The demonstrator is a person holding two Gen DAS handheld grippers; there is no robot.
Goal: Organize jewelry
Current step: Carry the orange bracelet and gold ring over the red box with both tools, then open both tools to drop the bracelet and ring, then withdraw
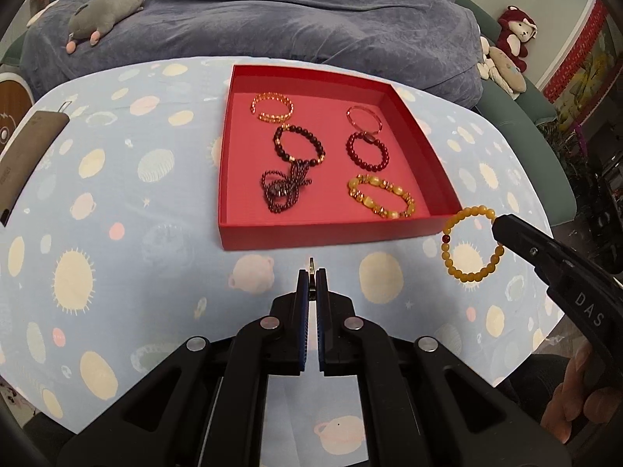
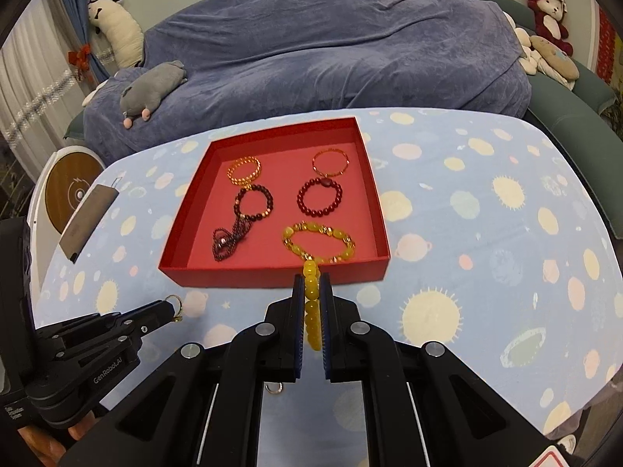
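A red tray (image 1: 311, 233) (image 2: 272, 274) on the table holds several bracelets and a dark bead necklace (image 1: 282, 186) (image 2: 229, 241). My right gripper (image 2: 312, 278) (image 1: 500, 229) is shut on a yellow bead bracelet (image 2: 312, 303) (image 1: 471, 243) and holds it above the cloth just off the tray's near right corner. My left gripper (image 1: 311, 272) (image 2: 173, 307) is shut on a small gold ring (image 2: 176, 305), seen edge-on in the left wrist view (image 1: 311, 266), in front of the tray's near wall.
The table has a light blue planet-print cloth (image 1: 136, 233) (image 2: 486, 253). A brown card (image 1: 27, 155) (image 2: 87, 222) lies at its left edge. A small ring (image 2: 274, 388) lies on the cloth under my right gripper. A blanket-covered sofa (image 1: 292, 11) with plush toys stands behind.
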